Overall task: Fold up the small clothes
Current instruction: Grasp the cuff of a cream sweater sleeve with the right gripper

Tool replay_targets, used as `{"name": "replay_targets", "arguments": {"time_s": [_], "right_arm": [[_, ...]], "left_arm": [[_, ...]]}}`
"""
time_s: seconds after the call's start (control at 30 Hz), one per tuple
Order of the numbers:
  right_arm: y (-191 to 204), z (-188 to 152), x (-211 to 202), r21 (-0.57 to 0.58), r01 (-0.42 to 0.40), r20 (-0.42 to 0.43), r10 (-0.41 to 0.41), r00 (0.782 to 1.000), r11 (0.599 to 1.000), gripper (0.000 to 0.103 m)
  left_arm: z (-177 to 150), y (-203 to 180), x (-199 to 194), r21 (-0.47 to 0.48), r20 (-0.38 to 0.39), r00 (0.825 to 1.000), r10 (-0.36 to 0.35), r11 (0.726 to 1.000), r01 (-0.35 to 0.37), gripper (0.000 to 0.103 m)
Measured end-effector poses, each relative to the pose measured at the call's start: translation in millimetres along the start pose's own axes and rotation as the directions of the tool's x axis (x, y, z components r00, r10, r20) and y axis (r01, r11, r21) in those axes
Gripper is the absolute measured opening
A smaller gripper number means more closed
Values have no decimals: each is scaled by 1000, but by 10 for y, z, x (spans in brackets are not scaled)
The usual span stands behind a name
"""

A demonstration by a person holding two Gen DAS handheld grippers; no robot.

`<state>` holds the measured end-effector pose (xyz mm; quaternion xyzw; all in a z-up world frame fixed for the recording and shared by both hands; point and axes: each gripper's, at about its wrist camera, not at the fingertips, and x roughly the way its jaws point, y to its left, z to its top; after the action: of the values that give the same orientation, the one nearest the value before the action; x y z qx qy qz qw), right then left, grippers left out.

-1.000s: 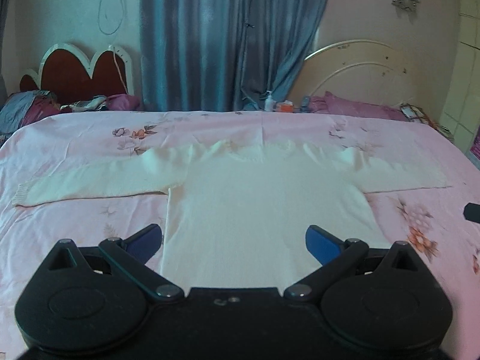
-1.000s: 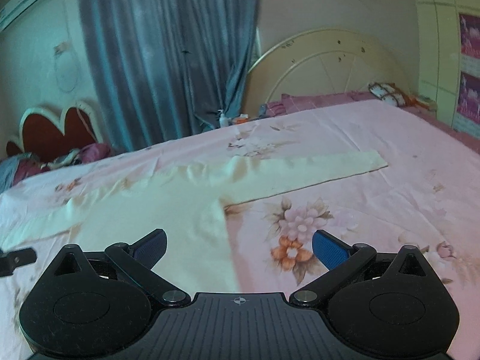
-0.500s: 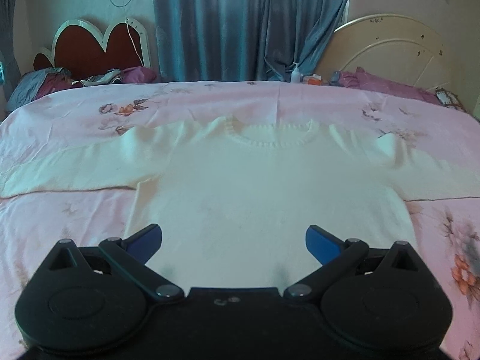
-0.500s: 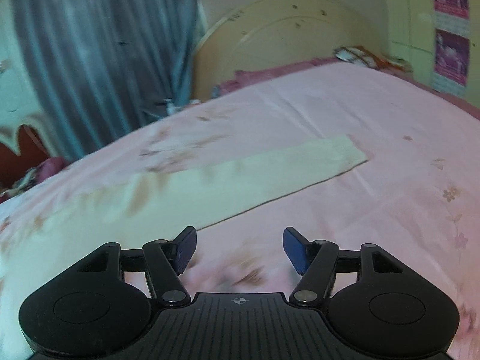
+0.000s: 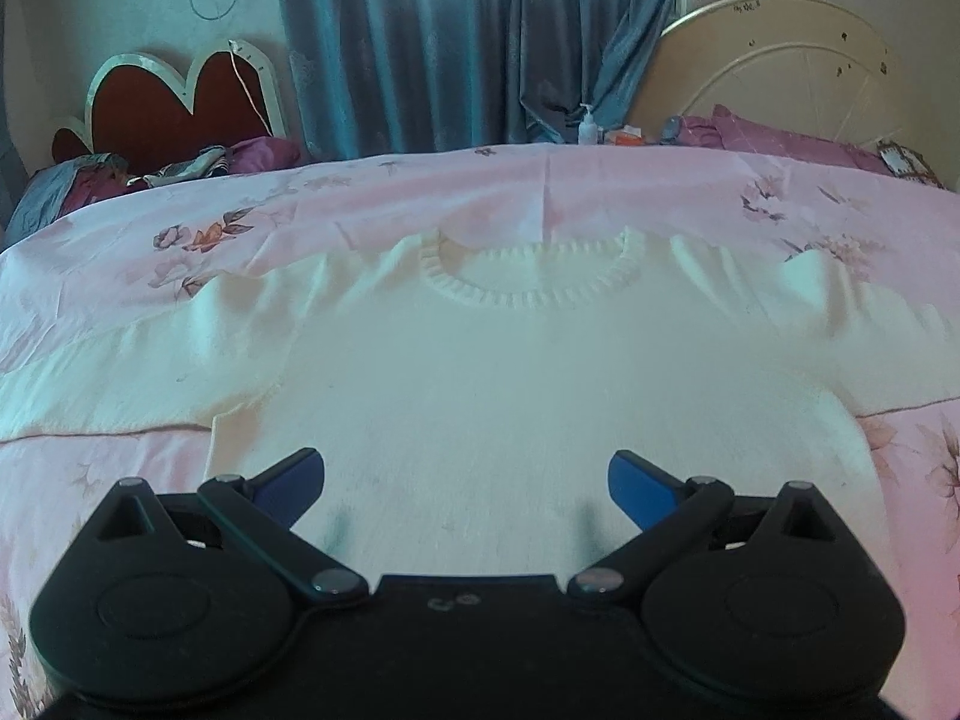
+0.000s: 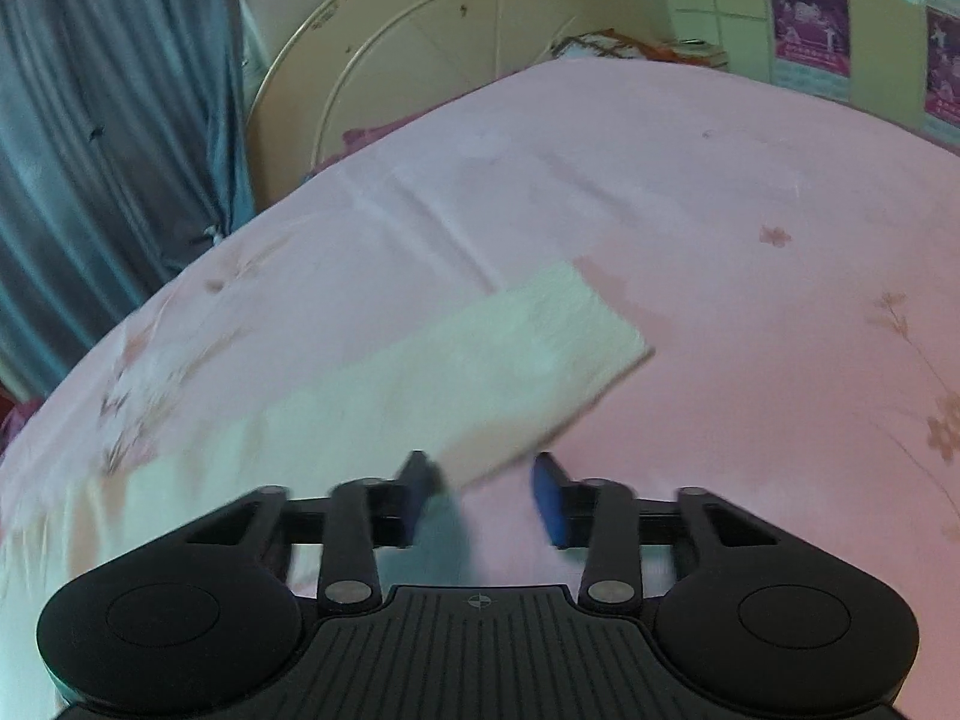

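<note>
A cream knit sweater (image 5: 510,372) lies flat and face up on the pink floral bedsheet (image 5: 420,192), sleeves spread to both sides, ribbed collar (image 5: 528,282) at the far side. My left gripper (image 5: 465,480) is open wide and empty, low over the sweater's lower body. In the right wrist view the sweater's right sleeve (image 6: 480,360) runs to its cuff (image 6: 600,312). My right gripper (image 6: 483,486) is part-closed but still open, with the sleeve's near edge between its fingers, not pinched.
Blue curtains (image 5: 480,42) hang behind the bed. A red heart-shaped headboard (image 5: 174,102) and piled bedding stand at the far left. A cream round headboard (image 5: 780,60), purple pillows (image 5: 780,138) and small bottles (image 5: 591,126) are at the far right. Posters (image 6: 810,30) hang on a cabinet.
My left gripper moved forward over the sweater body. My right gripper swung right along the sleeve toward the cuff, dropped low, and its fingers narrowed from wide open.
</note>
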<state>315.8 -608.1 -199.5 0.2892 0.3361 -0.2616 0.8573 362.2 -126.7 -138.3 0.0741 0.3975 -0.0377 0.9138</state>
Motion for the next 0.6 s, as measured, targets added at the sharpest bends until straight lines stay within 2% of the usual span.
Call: {"name": "replay_targets", "arguments": {"time_s": [0.03, 0.1, 0.27, 0.37, 0.6], "right_arm": [[-18, 24, 27, 5, 3, 8, -3, 1000, 1000, 18], [-63, 58, 67, 15, 6, 16, -6, 1000, 1000, 4], [-50, 47, -46, -22, -18, 66, 20, 998, 1000, 2], [70, 60, -182, -57, -51, 98, 56, 994, 997, 2], [773, -65, -611, -189, -195, 128, 221, 967, 962, 2]], "left_arm": [[4, 6, 12, -1, -6, 1000, -3, 1000, 3, 100], [6, 29, 34, -5, -20, 1000, -5, 1000, 5, 100], [-6, 89, 54, 1, -30, 1000, 7, 1000, -7, 99], [4, 162, 41, -20, -23, 999, -36, 999, 35, 99], [61, 325, -33, -37, 10, 1000, -28, 999, 28, 99]]}}
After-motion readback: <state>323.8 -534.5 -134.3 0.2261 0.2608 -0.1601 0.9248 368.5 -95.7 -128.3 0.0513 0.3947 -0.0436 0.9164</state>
